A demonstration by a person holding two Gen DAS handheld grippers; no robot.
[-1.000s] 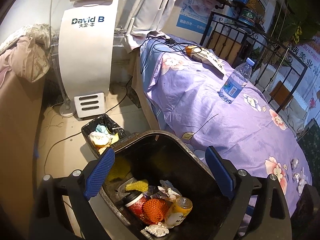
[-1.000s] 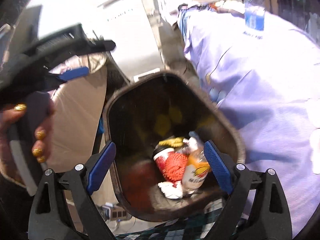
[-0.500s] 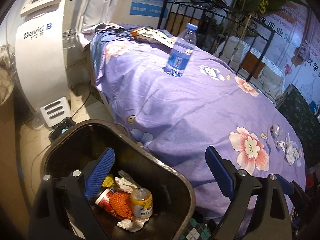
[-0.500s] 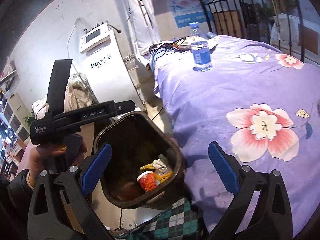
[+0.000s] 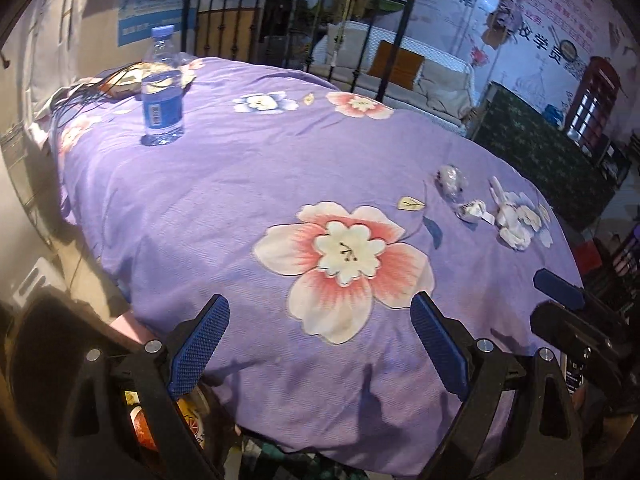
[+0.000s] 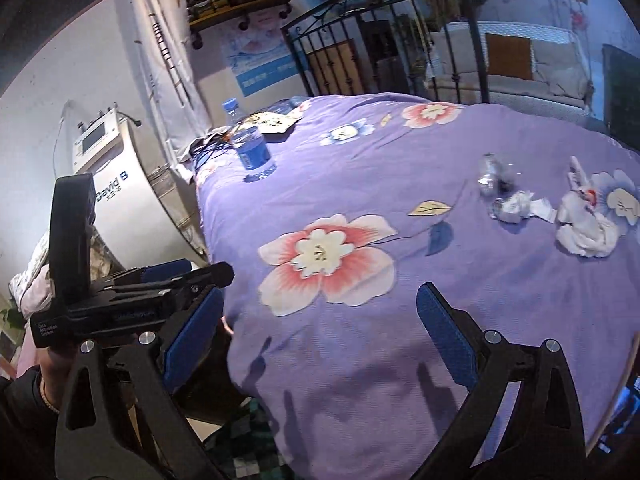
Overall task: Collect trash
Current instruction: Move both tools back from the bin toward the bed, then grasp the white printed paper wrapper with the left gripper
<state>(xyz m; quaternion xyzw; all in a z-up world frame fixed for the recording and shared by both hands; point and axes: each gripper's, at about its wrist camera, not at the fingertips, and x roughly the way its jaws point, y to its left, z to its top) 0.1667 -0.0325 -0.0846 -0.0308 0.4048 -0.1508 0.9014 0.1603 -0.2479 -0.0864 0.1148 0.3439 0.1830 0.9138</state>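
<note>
Both grippers, left and right, are hanging over the near edge of the purple bed, fingers spread wide with nothing between them. Crumpled trash is lying near the bed's right edge, a bottle standing far left. Open sheet is stretching between.

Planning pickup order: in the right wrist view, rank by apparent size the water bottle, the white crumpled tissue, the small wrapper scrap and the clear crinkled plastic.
1. white crumpled tissue
2. water bottle, close to the tissue and farther off, so unsure
3. small wrapper scrap and clear crinkled plastic: alike, not ranked
</note>
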